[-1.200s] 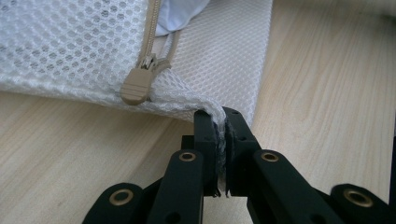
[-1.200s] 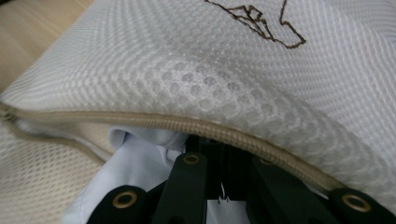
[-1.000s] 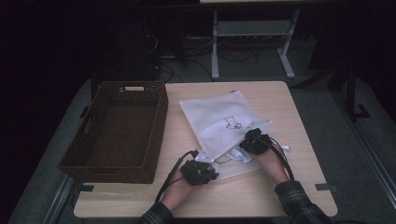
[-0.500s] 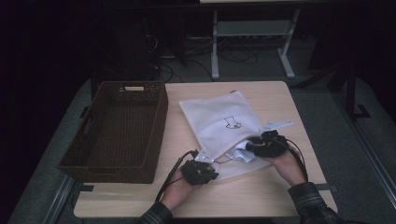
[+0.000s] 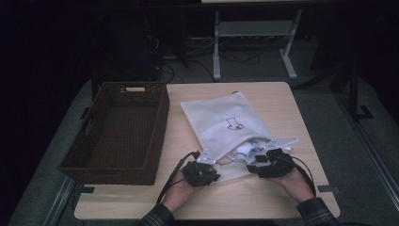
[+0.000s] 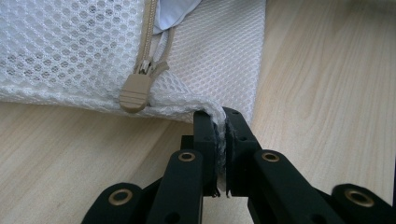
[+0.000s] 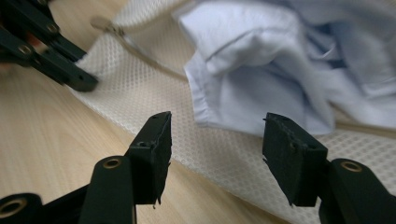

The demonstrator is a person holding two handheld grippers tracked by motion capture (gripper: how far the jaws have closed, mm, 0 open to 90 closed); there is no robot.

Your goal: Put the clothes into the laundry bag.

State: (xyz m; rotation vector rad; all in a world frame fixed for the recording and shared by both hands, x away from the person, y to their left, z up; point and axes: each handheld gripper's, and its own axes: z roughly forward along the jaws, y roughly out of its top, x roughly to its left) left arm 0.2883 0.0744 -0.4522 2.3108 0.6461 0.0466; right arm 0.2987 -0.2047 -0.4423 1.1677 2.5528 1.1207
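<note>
At the near edge of the desk (image 5: 282,207), the white mesh laundry bag (image 5: 226,125) lies flat, its long axis running diagonally from the far middle of the desk down toward the person's side, with the open zippered mouth at the near end. A pale blue-white garment (image 7: 261,79) spills partway out of that mouth, mostly still inside, its loose hem pointing toward the person's right hand.

The right tongs (image 7: 217,154) sit just short of that hem, jaws level with the desk and aimed straight at it; they have just been opening and stand released, with nothing between them but bare mesh below. The garment lies directly ahead of them and very close, so the right hand looks by far the nearer one to take it; I'd judge the next move is a short push forward to catch the cloth edge.

The left tongs (image 6: 219,144) are clenched on the near corner of the mesh, just beside the tan zipper pull (image 6: 135,91), pinning the bag so it should not slide when the garment is drawn or stuffed.

Off to the left, well apart from the bag, stands the dark wicker basket (image 5: 155,141).
</note>
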